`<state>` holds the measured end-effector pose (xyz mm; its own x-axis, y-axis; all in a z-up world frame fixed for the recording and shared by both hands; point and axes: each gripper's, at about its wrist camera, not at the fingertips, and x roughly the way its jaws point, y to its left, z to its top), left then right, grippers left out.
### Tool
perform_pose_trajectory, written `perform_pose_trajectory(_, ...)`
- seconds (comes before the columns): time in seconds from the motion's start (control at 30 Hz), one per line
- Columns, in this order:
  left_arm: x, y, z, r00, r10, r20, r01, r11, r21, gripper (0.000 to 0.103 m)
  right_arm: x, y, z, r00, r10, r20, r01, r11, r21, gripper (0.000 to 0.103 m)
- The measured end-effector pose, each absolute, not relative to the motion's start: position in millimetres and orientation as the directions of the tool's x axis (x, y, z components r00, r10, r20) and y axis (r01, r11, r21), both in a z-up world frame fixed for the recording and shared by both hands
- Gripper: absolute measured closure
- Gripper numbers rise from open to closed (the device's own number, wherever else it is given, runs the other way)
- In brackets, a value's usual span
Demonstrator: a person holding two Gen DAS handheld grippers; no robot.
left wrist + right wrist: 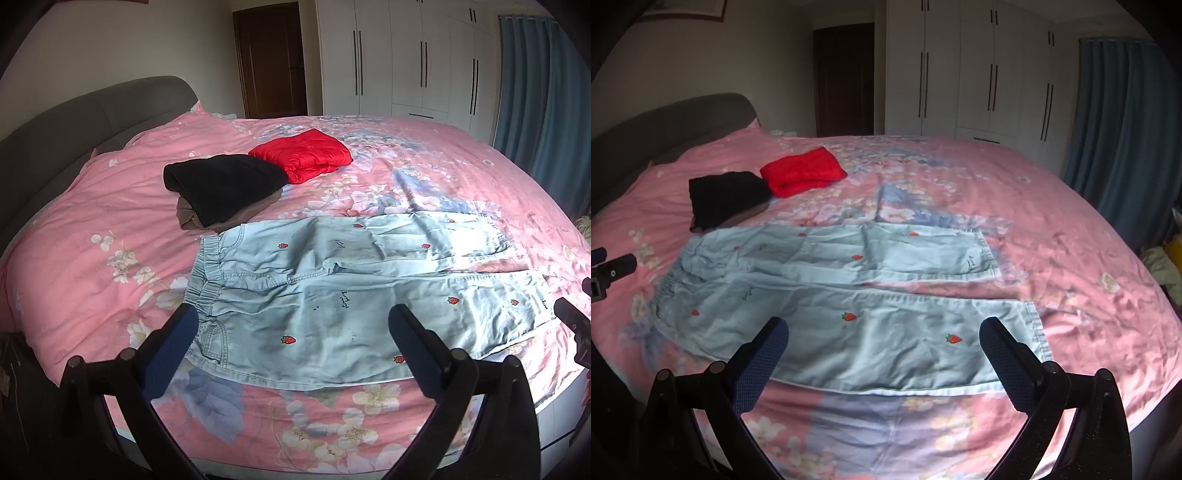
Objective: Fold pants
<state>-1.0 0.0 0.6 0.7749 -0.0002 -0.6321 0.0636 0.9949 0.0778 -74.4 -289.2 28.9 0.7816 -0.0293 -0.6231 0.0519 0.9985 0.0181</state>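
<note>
Light blue pants (332, 295) with small red strawberries lie flat on the pink floral bed (92, 221), waistband to the left, both legs spread to the right. My left gripper (293, 317) is open and empty, hovering above the waistband and hip end. My right gripper (884, 325) is open and empty, hovering above the near leg of the pants (868, 325), close to its cuff. The right gripper's tip (570, 317) shows at the right edge of the left wrist view; the left gripper's tip (613, 271) shows at the left edge of the right wrist view.
A folded black garment (221, 184) on a brown one and a folded red garment (303, 155) lie beyond the pants toward the grey headboard (55, 136). White wardrobes (406, 55), a dark door and blue curtains (546, 92) stand behind the bed.
</note>
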Motion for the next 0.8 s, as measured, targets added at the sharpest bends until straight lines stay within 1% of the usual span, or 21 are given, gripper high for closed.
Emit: perform_pose_trajectory(0.8,-0.4,0.2,2.0,0.773,0.004,-0.634,0.060,0.995,0.079,0.000,-77.9,-290.8,30.4,0.781,-0.028,-0.624,0.053,0.998,0.021,0.001)
